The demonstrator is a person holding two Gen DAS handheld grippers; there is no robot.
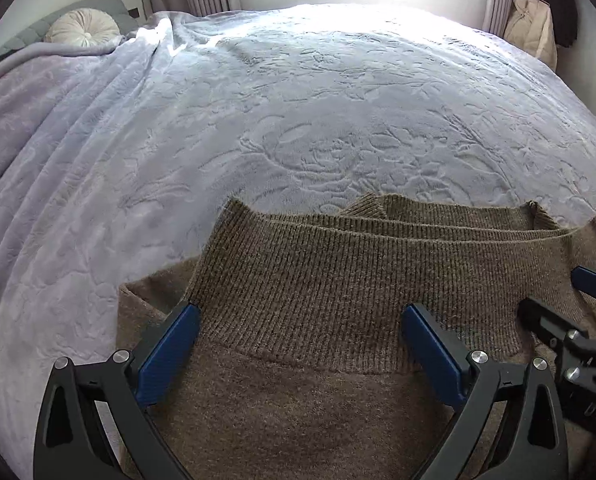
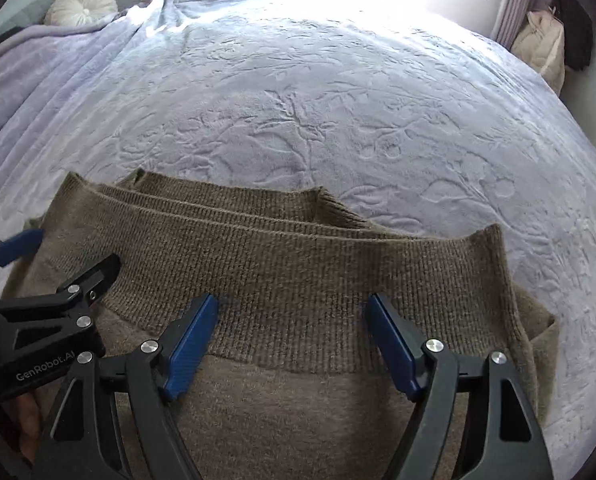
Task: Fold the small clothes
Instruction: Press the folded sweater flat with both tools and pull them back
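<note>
A brown knitted garment (image 1: 318, 292) lies folded on the bed, its ribbed hem stacked in layers toward the far side. My left gripper (image 1: 300, 312) hovers over the ribbed band with its blue pads wide apart and nothing pinched between them. In the right wrist view the same garment (image 2: 289, 264) fills the lower half, and my right gripper (image 2: 291, 304) stands open above the ribbed band, pads clear of the cloth. Each gripper shows at the edge of the other's view: the right one (image 1: 570, 312) at the right, the left one (image 2: 49, 256) at the left.
A pale lilac embossed bedspread (image 1: 298, 112) covers the whole bed. A round cream cushion (image 1: 83, 28) rests at the far left by a grey headboard. A window and curtains run along the back; a beige bag (image 1: 532, 28) and dark clothes hang at the far right.
</note>
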